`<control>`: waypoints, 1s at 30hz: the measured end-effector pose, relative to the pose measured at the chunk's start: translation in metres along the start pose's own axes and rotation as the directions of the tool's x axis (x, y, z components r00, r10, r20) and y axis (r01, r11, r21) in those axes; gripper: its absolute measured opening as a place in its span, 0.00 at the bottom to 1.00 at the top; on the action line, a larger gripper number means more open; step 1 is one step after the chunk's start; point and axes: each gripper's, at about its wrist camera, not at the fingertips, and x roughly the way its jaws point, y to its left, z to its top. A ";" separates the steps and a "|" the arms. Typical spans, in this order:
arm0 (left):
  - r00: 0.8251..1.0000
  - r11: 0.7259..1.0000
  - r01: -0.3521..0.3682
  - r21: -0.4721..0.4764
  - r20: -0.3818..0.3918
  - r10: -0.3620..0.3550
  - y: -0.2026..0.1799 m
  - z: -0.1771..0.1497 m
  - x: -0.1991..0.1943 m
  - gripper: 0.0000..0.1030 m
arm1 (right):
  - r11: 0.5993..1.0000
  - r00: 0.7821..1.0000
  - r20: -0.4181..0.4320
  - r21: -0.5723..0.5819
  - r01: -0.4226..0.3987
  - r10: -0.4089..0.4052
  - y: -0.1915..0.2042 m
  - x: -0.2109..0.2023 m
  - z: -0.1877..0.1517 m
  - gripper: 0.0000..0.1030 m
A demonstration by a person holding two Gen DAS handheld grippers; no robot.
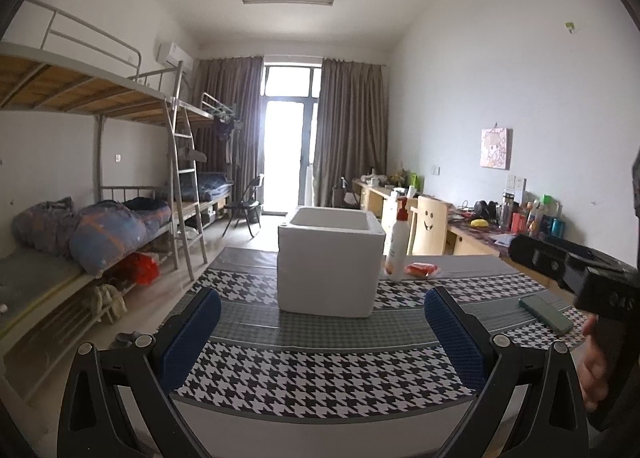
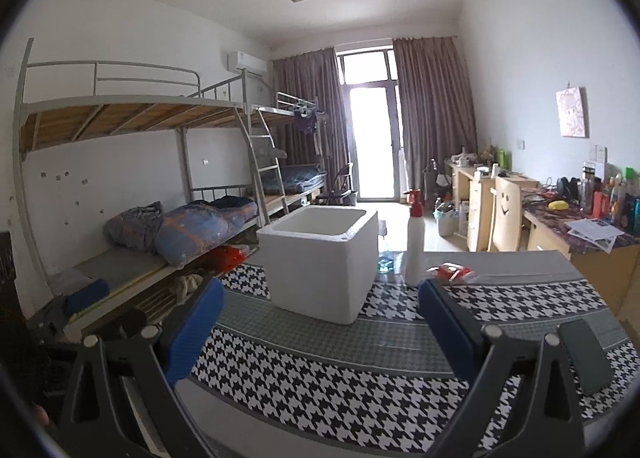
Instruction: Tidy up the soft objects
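A white foam box [image 1: 330, 264] with an open top stands on the table's houndstooth cloth [image 1: 320, 374]; it also shows in the right wrist view [image 2: 320, 262]. A red soft packet [image 1: 421, 270] lies right of it, behind a white pump bottle [image 1: 397, 242]; the packet [image 2: 450, 272] and the bottle [image 2: 415, 240] also show in the right wrist view. My left gripper [image 1: 322, 328] is open and empty, in front of the box. My right gripper [image 2: 320, 322] is open and empty, in front of the box and packet. The right gripper's body [image 1: 576, 266] shows at the right edge of the left wrist view.
A dark green phone [image 1: 546, 314] lies on the cloth at the right, also in the right wrist view [image 2: 585, 354]. Bunk beds [image 1: 100, 217] line the left wall. Cluttered desks [image 2: 560, 225] and a wooden chair [image 1: 430, 230] stand along the right wall.
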 end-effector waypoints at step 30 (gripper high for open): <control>0.998 0.999 0.018 0.048 0.057 -0.021 -0.019 -0.018 -0.004 0.99 | 0.992 0.992 0.080 -0.074 0.103 -0.097 0.006 -0.029 -0.059 0.96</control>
